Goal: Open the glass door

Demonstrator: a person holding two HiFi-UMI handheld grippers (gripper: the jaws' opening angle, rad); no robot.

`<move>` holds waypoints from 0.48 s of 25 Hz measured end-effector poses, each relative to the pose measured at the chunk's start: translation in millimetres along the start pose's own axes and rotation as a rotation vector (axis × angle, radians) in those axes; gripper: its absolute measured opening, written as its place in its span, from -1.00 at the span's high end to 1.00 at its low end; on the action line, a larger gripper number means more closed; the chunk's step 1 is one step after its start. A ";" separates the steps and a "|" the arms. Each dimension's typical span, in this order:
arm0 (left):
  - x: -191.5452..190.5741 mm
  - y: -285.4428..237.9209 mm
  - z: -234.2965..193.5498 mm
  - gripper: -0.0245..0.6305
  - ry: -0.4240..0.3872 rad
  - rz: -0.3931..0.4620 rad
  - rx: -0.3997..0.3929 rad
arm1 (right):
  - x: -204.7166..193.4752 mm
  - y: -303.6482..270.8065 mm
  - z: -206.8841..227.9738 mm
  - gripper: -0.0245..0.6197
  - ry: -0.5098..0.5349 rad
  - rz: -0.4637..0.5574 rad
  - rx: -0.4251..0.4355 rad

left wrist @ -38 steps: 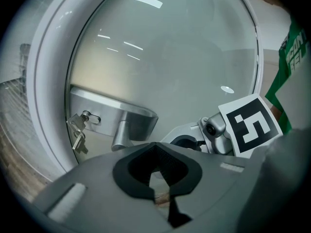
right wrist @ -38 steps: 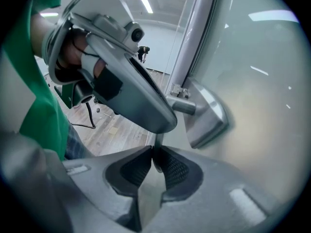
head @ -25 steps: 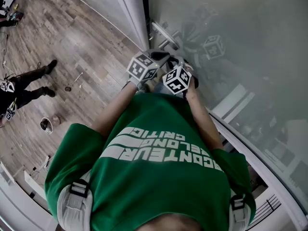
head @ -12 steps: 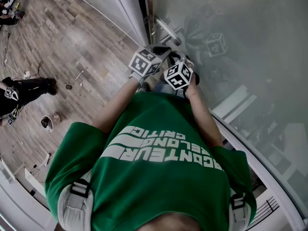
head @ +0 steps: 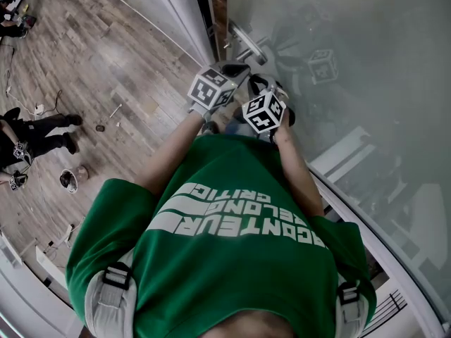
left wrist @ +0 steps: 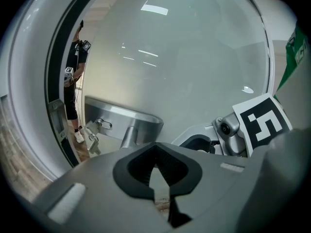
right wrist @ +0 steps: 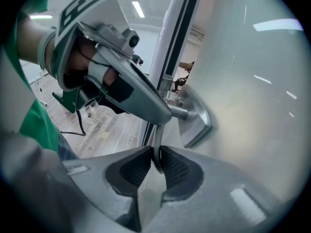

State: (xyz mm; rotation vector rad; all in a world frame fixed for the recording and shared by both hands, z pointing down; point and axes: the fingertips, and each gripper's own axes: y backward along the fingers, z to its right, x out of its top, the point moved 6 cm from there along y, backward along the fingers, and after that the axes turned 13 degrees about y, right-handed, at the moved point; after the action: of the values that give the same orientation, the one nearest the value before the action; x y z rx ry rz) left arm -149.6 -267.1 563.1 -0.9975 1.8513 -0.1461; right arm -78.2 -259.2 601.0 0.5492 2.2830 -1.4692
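Right tool point(right wrist: 154, 166): clamped on the tip of the lever handle point(right wrist: 156, 142).
Handle axis: ran straight ahead from its jaws to the glass door point(right wrist: 252, 106).
Left tool point(left wrist: 156, 178): closed, empty; lever handle ahead and left of it.
Since a second before: both tools farther forward, door-edge gap wider.

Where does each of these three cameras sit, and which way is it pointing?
Head view: on the person's head, looking steeply down at the glass door and wooden floor; shows the green shirt and forearms.
Left gripper view: on the left hand-held gripper, facing the door's metal handle; its shut, empty jaws show.
Right gripper view: on the right hand-held gripper, facing the door's edge; its jaws clamp the handle.
Shared: each gripper view shows the other hand-held gripper and the handle.
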 end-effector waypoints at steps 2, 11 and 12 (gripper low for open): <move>-1.3 -1.6 1.5 0.87 -0.002 0.000 -0.004 | -1.0 2.0 1.7 0.75 -0.001 0.000 -0.004; 2.6 -14.4 -2.4 0.87 -0.001 0.006 -0.022 | -4.4 4.0 18.3 0.73 -0.001 0.011 -0.045; 3.7 -16.6 -0.6 0.87 -0.001 0.006 -0.026 | -5.5 5.2 20.9 0.73 -0.005 0.013 -0.048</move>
State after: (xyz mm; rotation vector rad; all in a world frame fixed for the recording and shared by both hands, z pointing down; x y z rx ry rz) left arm -141.3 -280.7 569.0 -1.0094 1.8588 -0.1185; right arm -68.9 -277.0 591.7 0.5448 2.3006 -1.4044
